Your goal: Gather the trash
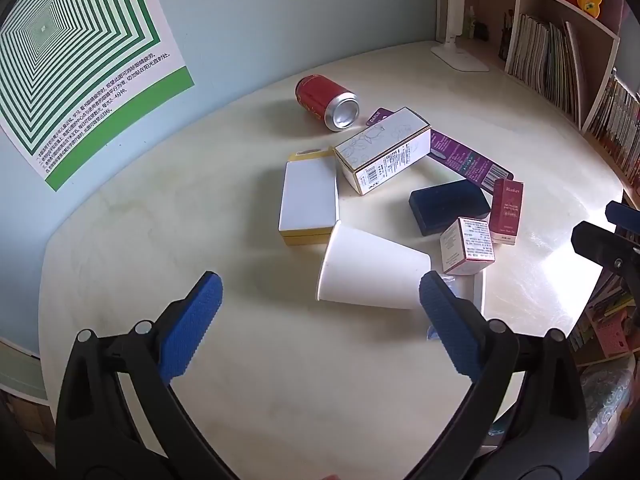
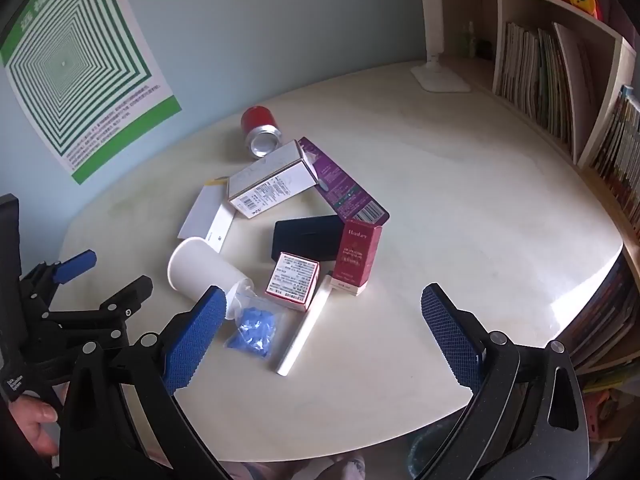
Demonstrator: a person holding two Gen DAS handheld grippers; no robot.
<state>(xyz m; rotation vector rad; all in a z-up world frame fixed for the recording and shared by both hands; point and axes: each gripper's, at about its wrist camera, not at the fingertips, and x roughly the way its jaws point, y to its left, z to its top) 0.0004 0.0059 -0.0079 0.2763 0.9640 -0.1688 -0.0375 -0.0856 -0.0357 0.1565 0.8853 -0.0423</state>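
Observation:
Trash lies in a heap on the cream table. A white paper cup lies on its side. Behind it are a white-and-gold box, a long white carton, a red can, a purple card, a dark blue case, a maroon box and a small pink box. A clear bag of blue bits and a white stick lie nearest. My left gripper is open just before the cup. My right gripper is open above the bag and stick.
A white lamp base stands at the back. Bookshelves run along the right. A green-striped poster hangs on the left wall. The table's near edge is below my right gripper. A bin shows under the edge.

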